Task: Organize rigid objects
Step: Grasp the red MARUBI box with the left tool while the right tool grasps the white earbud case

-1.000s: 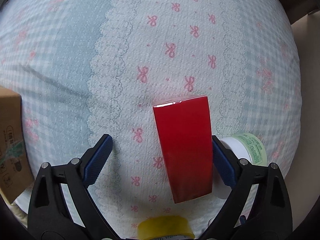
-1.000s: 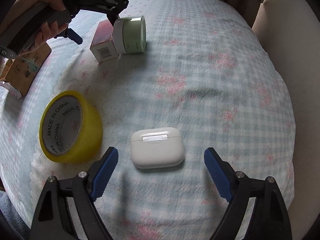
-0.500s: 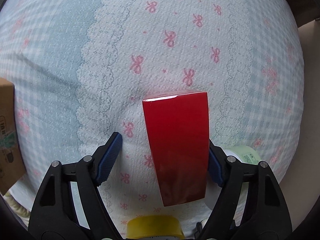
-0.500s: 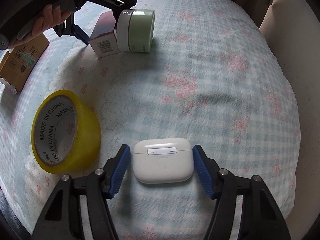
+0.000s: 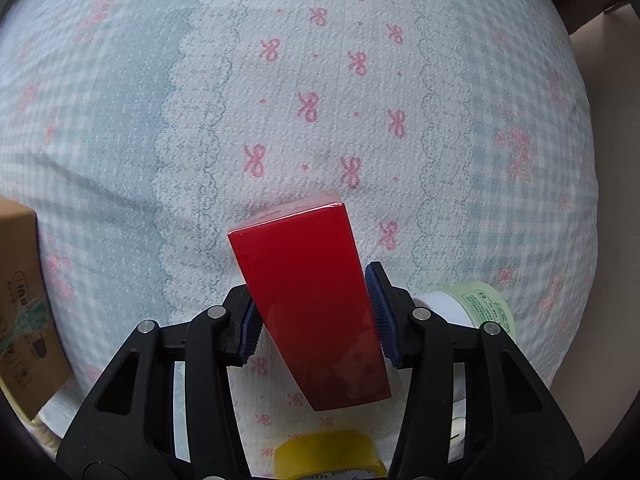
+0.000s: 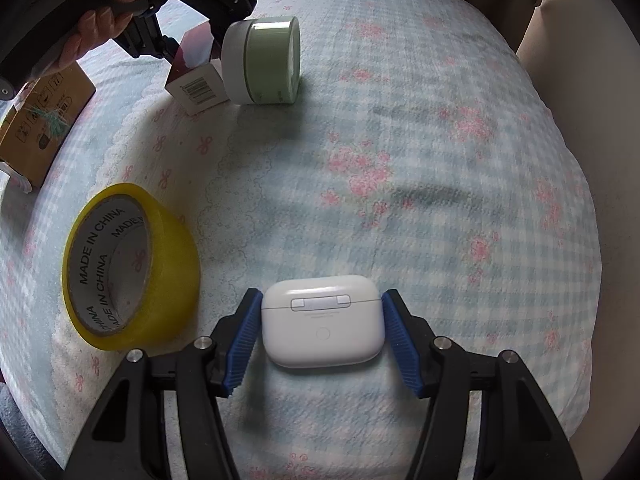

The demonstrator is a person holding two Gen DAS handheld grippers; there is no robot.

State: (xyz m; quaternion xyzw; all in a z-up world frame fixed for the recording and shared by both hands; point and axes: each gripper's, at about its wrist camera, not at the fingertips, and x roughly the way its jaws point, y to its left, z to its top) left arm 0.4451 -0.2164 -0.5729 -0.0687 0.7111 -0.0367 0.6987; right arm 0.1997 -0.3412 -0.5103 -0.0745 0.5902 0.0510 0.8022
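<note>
— Where do we have the red box (image 5: 312, 308) now?

— Between the jaws of our left gripper (image 5: 314, 318), which points straight down at the bed (image 5: 320, 100). The jaws are closing, and the ribbed blue pads (image 5: 380, 320) already press on both long sides of it. Its long axis runs from near the camera away up the picture, leaning a little to the left. The faces are glossy and flat with sharp edges; in the right wrist view the near end is white with a barcode (image 6: 198, 90).

— And the other hand?

— Our right gripper (image 6: 320, 336) has its jaws pinching the white earbud case (image 6: 322, 320) by its two short ends. The case lies flat on the bed, its long axis across the picture, the hinge strip toward the far side and a small round button toward us. It is smooth plastic with rounded corners.

— What else do we see lying about?

— A pale green jar (image 6: 264, 60) with a white lid lies on its side, just beside the red box. A roll of yellow tape (image 6: 128, 268) stands on its edge to the left of the case, its open core facing us. A brown cardboard box (image 6: 40, 120) sits at the left edge. The bed cover is crinkled cloth, blue-and-white check with pink bows and lace-like bands.
</note>
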